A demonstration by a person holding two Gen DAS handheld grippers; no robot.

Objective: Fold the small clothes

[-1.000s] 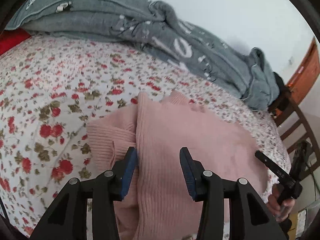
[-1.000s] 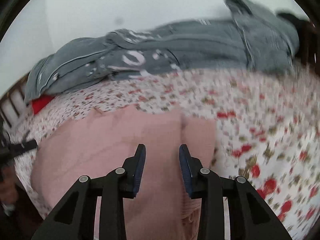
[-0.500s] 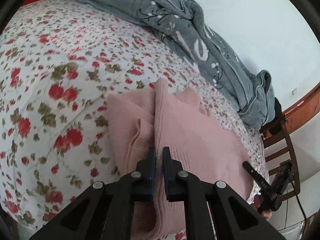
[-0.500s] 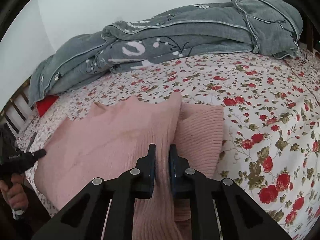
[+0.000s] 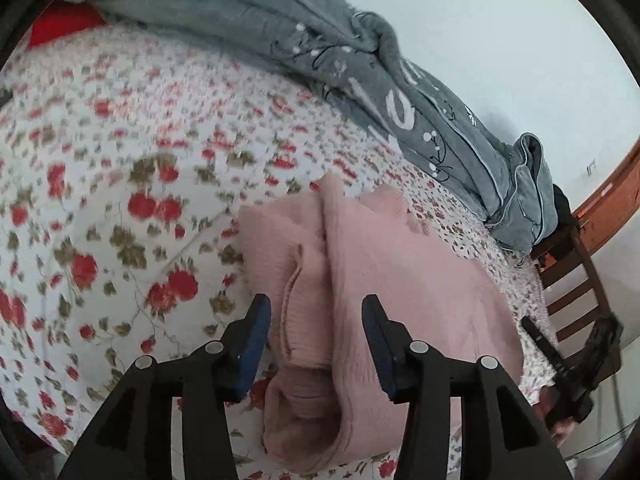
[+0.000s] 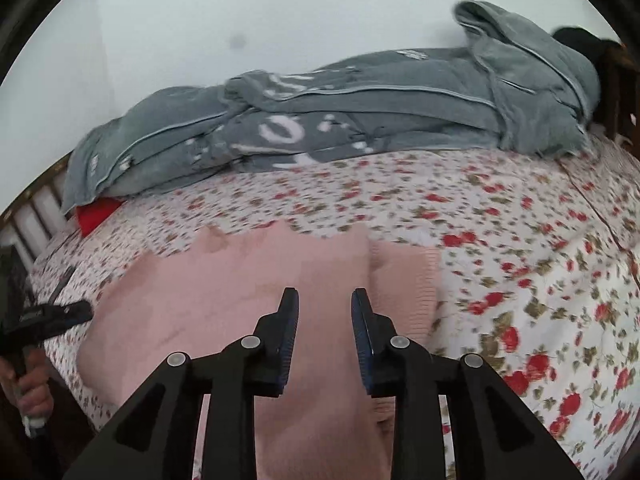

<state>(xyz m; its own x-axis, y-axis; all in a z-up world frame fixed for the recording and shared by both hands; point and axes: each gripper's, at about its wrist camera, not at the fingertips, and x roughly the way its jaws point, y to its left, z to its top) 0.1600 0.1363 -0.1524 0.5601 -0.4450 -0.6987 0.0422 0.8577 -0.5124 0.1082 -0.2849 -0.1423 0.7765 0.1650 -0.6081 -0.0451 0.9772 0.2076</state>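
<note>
A pink knitted sweater (image 5: 400, 288) lies partly folded on the flowered bed sheet (image 5: 100, 208), with a sleeve doubled along its left side. My left gripper (image 5: 316, 312) is open just above that folded sleeve edge and holds nothing. In the right wrist view the same sweater (image 6: 224, 300) lies flat with its folded sleeve at the right. My right gripper (image 6: 325, 304) is open above the sweater near that fold and holds nothing. Each gripper shows at the other view's edge, the right one in the left wrist view (image 5: 568, 364) and the left one in the right wrist view (image 6: 36, 316).
A grey blanket (image 6: 360, 112) is heaped along the far side of the bed against a white wall. A red cushion (image 6: 96, 214) peeks from under it. A wooden chair (image 5: 576, 292) stands beyond the bed's edge. A slatted headboard (image 6: 36, 212) shows at left.
Both grippers were shut on the sweater's fold half a second ago and have since opened and let it go. The sweater lies on the bed with the sleeve folded in.
</note>
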